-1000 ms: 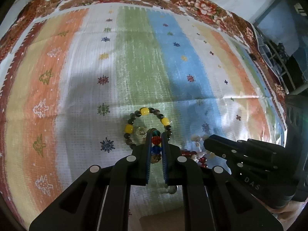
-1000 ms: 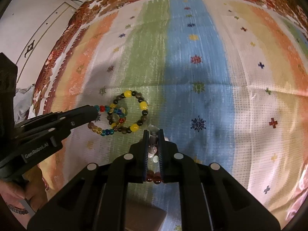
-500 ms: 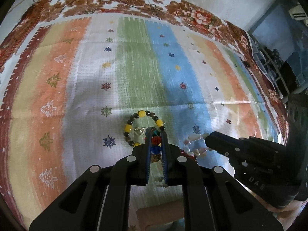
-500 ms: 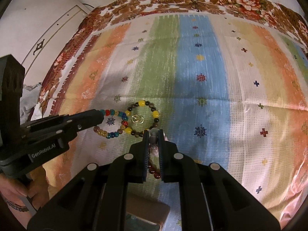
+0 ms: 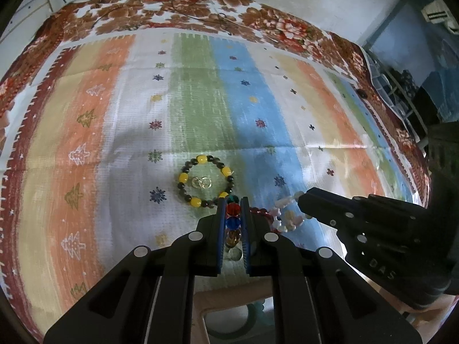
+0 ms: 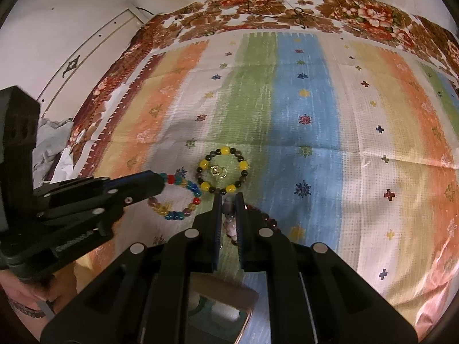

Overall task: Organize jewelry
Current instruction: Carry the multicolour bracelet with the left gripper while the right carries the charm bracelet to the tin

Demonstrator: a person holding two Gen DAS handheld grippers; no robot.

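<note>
My left gripper is shut on a multicoloured glass bead bracelet, which hangs as a loop in the right wrist view. My right gripper is shut on a pink, white and dark red bead bracelet, also seen in the left wrist view. A yellow and dark bead bracelet lies on the striped cloth just ahead of both grippers, with two small gold rings inside it; it also shows in the right wrist view.
A box with an open top sits under the grippers at the near edge, also visible in the left wrist view. A floral-bordered cover runs around the cloth. Shelving stands far right.
Both grippers have lifted and pulled back with their bracelets. The yellow and dark bracelet and the rings stay on the cloth, now farther ahead.
</note>
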